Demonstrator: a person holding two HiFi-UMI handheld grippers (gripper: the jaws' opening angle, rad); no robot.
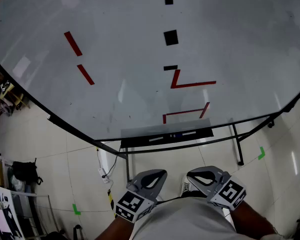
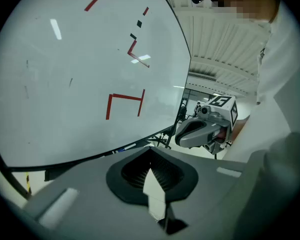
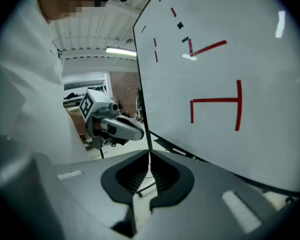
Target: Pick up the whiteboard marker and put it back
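- Left grey hand-held gripper [image 1: 157, 175]: jaws clenched, empty.
- Right grey hand-held gripper [image 1: 195, 174]: same, clenched, empty.
- Slim white whiteboard marker [image 1: 156, 139] lies in black tray [image 1: 135, 143] under large white whiteboard [image 1: 115, 59], well apart from both.

The whiteboard marker [image 1: 174, 135] lies flat on the dark tray [image 1: 135, 143] that runs along the bottom edge of the whiteboard [image 1: 140, 44]. It is small and thin, and it has a bit of blue on it. It sits near the middle of the tray and points the same way the tray runs. On the tray, a pale thin stick [image 1: 155, 139] lies on each side of it. They are too small to tell what they are.
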